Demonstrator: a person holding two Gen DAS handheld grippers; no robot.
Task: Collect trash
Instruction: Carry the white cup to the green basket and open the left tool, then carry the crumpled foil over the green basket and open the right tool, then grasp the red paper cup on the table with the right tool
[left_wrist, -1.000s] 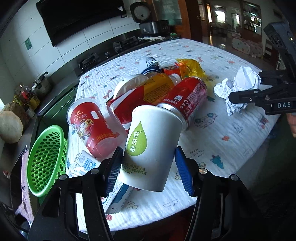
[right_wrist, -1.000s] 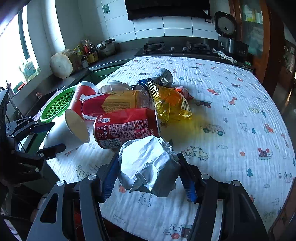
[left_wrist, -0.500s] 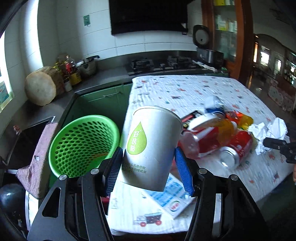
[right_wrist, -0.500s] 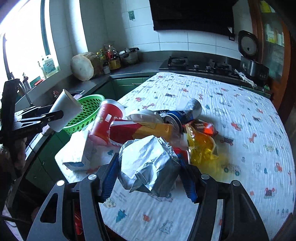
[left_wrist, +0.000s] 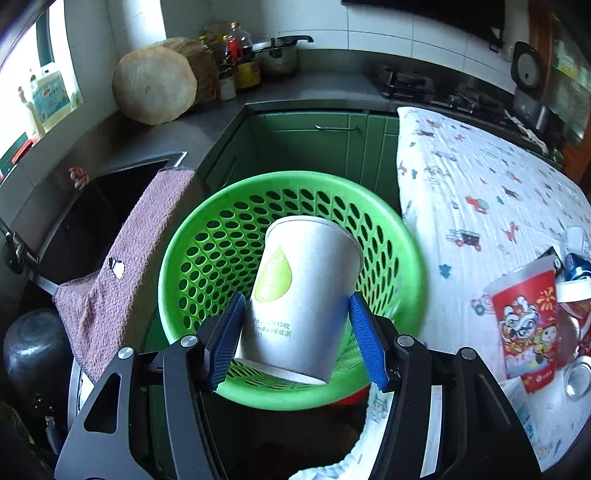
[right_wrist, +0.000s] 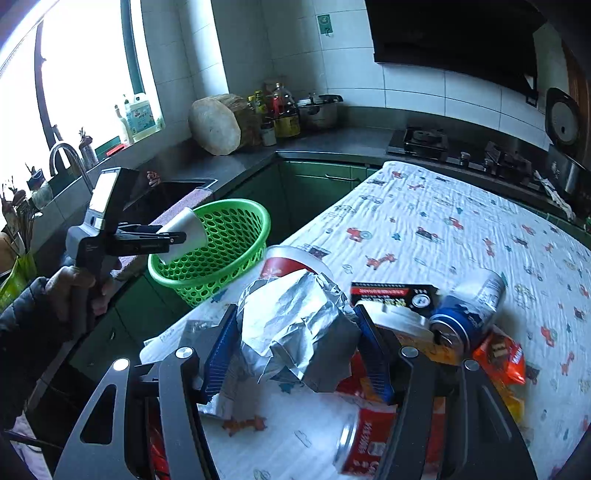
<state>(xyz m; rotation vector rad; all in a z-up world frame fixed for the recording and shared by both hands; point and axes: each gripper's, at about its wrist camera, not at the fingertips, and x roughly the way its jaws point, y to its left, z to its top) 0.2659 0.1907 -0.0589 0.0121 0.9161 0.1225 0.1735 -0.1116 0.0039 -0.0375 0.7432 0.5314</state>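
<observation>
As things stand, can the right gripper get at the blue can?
Probably not yet. The right gripper is already shut on a crumpled foil wad, so its jaws are full. The blue can lies uncovered on the table just right of it; the path looks free once the wad is dropped.

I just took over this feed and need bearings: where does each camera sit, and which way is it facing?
Left wrist: on the left gripper, looking down past the white paper cup it grips into the green basket.
Right wrist: on the right gripper, which grips crumpled foil, facing the table's trash, the left gripper and a hand.
Shared: basket, cup, red cup.
</observation>
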